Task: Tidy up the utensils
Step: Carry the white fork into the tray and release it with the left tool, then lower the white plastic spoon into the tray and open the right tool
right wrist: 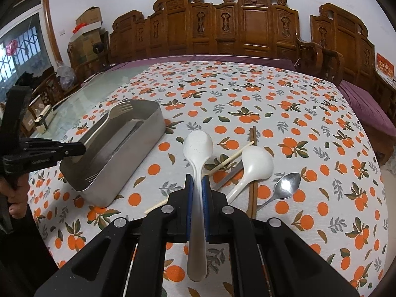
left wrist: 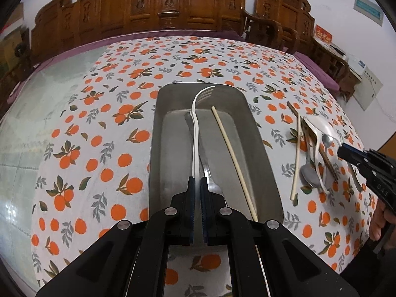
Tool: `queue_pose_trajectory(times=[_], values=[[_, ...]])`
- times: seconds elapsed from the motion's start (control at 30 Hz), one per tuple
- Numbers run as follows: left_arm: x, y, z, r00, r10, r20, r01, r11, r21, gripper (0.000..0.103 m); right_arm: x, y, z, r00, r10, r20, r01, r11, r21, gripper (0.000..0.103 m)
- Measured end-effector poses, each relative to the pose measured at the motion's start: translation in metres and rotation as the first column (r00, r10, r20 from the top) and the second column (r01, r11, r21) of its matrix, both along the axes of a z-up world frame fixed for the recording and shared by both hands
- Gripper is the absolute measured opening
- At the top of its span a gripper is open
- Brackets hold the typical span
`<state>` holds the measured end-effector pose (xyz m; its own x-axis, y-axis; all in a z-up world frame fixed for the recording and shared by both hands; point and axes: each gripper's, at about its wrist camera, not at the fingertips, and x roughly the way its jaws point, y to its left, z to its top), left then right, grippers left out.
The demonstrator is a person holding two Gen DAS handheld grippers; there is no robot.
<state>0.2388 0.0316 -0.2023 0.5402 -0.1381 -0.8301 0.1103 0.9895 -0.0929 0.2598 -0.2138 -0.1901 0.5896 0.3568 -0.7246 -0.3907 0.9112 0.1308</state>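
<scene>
My left gripper [left wrist: 197, 182] is shut on the handle of a white plastic fork [left wrist: 196, 123], held over the metal tray [left wrist: 158, 128]. In the tray lie a metal fork [left wrist: 210, 173] and a light chopstick [left wrist: 232, 158]. My right gripper [right wrist: 197, 179] is shut on the handle of a white spoon [right wrist: 198, 148], held above the tablecloth. On the cloth beside it lie a second white spoon [right wrist: 255, 163], a metal spoon [right wrist: 287, 185], a light chopstick [right wrist: 230, 159] and a dark brown chopstick [right wrist: 253, 198]. The tray [right wrist: 118, 173] stands to the left in the right wrist view.
The table carries an orange-print cloth [left wrist: 99, 128], with bare glass [left wrist: 29, 113] at its left. Carved wooden chairs [right wrist: 247, 24] line the far side. The loose utensil pile [left wrist: 314, 153] lies right of the tray, with the right gripper [left wrist: 346, 152] over it.
</scene>
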Motion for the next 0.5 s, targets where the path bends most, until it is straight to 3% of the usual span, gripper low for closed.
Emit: queue_pose_trajectory(times=[0.17,0.23,0.4,0.5], values=[[0.006,0.004,-0.004,1.000,0.017,-0.005,-0.017,1.000,0.002,0.004,0.000,0.002,-0.001,1.000,0.005,-0.005,-0.005,1.000,0.000,0.009],[0.005,0.003,-0.001,1.000,0.016,0.008,-0.016,1.000,0.009,0.012,-0.001,0.003,0.000,1.000,0.006,-0.004,-0.006,1.000,0.002,0.009],[-0.001,0.004,0.007,0.999,0.009,0.048,-0.010,1.000,0.023,0.018,-0.004,0.007,0.004,1.000,0.012,-0.002,-0.012,1.000,0.013,0.009],[-0.006,0.005,0.014,0.997,0.006,0.080,-0.009,0.999,0.033,0.029,-0.010,0.016,0.009,0.999,0.033,0.008,-0.033,0.999,0.016,0.009]])
